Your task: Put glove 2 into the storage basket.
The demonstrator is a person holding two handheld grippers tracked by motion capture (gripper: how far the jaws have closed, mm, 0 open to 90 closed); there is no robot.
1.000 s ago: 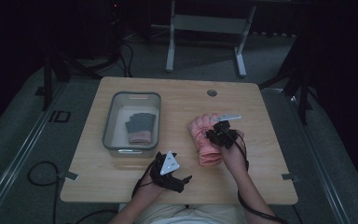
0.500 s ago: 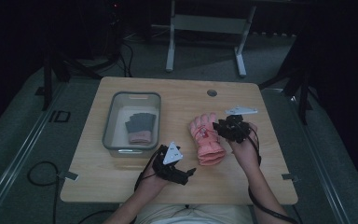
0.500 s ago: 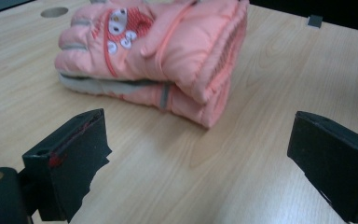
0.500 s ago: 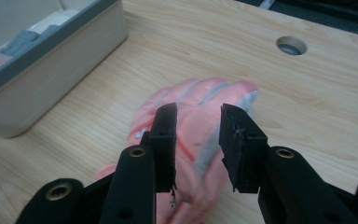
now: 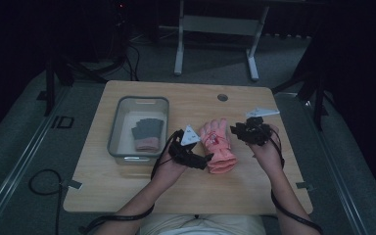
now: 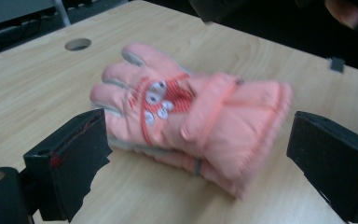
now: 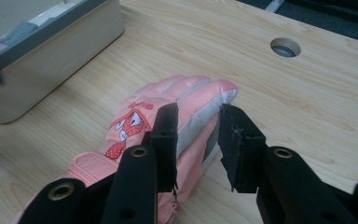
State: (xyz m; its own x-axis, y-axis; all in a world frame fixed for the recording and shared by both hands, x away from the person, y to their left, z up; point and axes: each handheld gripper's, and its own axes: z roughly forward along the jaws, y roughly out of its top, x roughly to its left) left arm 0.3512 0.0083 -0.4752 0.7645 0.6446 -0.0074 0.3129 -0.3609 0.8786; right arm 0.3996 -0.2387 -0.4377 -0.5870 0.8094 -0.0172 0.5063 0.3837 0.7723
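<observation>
Item: pink glove (image 5: 217, 146) flat on table (image 5: 142, 191), beside bin (image 5: 115, 128) | left gripper (image 6: 200, 154) jaws wide, empty | right gripper (image 7: 196, 135) just opening, empty | dark glove (image 5: 147, 133) binned; pink pending.
</observation>
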